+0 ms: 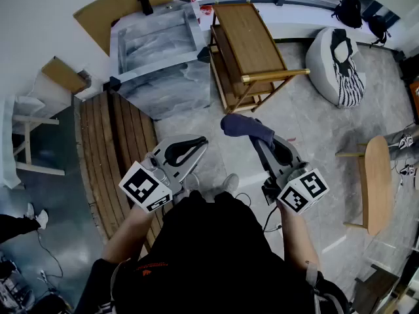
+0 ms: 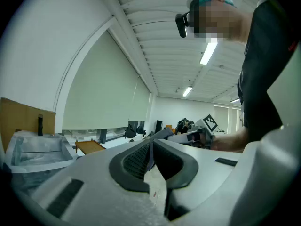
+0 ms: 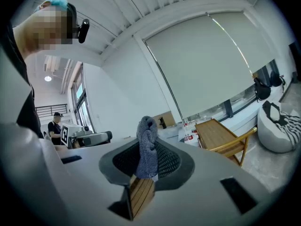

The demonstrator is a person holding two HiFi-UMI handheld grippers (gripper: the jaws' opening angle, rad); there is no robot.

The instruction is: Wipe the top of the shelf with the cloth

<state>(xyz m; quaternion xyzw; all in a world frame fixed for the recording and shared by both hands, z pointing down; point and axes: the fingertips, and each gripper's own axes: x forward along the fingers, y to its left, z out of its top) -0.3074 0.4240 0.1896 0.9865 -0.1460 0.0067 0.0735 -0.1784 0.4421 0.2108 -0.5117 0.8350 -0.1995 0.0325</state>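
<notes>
The wooden shelf (image 1: pixel 247 33) stands ahead of me on the floor, its slatted top bare; it also shows at the right of the right gripper view as the shelf (image 3: pixel 219 133). My right gripper (image 1: pixel 256 138) is shut on a dark blue-grey cloth (image 1: pixel 245 127), which sticks up between the pads as the cloth (image 3: pixel 147 146). The cloth hangs short of the shelf's near end, not touching it. My left gripper (image 1: pixel 200 143) is held beside it to the left, shut with nothing between its pads (image 2: pixel 136 161).
A grey marbled box (image 1: pixel 160 51) stands left of the shelf. A slatted wooden platform (image 1: pixel 114 149) runs along my left. A bean bag (image 1: pixel 340 64) and a round wooden stool (image 1: pixel 376 182) stand to the right. Another person (image 3: pixel 56 125) stands far off.
</notes>
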